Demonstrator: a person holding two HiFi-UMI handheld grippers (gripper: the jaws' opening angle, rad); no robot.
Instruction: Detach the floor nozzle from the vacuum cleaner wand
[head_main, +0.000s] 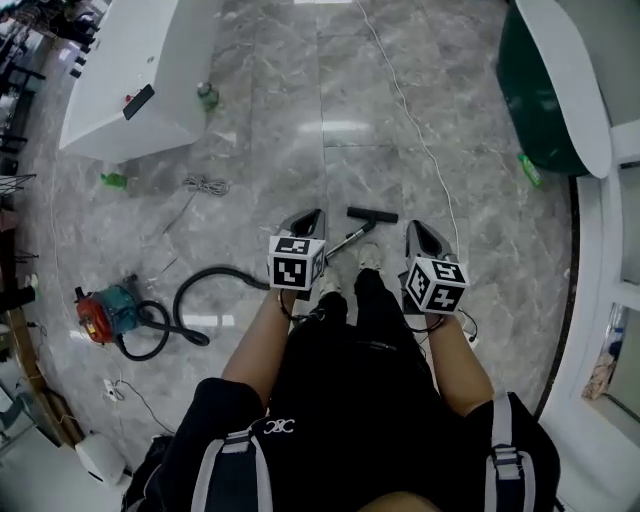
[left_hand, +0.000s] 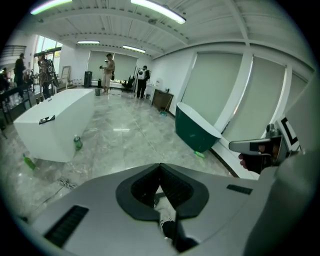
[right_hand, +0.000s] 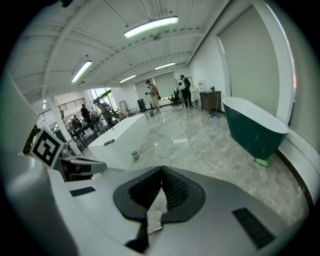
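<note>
Floor nozzle (head_main: 372, 215): a black T-shaped bar lying flat on the grey marble floor (head_main: 300, 110). It is joined at its middle to the end of the chrome wand (head_main: 348, 240).

Wand: runs from the nozzle back and to its left, towards the person's white shoes (head_main: 368, 258), which stand just behind the nozzle.

Hose (head_main: 215, 282): black, looping across the floor well to the left of the nozzle. It ends at a red and teal canister vacuum (head_main: 103, 312) further left still.

Left gripper (head_main: 308, 218): held above the floor just to the left of the nozzle and angled downward. Its jaws are pressed together at the tips with nothing between them. Its marker cube (head_main: 296, 262) sits behind the jaws.

Right gripper (head_main: 420, 230): held just to the right of the nozzle and angled downward in the same way. Its jaws are likewise pressed together and empty. Its marker cube (head_main: 433, 283) faces the head camera. Neither gripper touches the nozzle or the wand.

Surroundings:
- A white bench (head_main: 110, 110) stands far ahead and left of the nozzle, with a dark flat item on top.
- A green bottle (head_main: 207, 95) stands upright at the bench's near corner.
- A second green bottle (head_main: 115, 180) lies on the floor, left of the nozzle.
- A coiled cord (head_main: 205, 185) lies between that bottle and the nozzle.
- A thin white cable (head_main: 410, 130) runs across the floor from beyond the nozzle and passes on its right.
- A dark green bathtub (head_main: 540, 100) stands far ahead and right of the nozzle.
</note>
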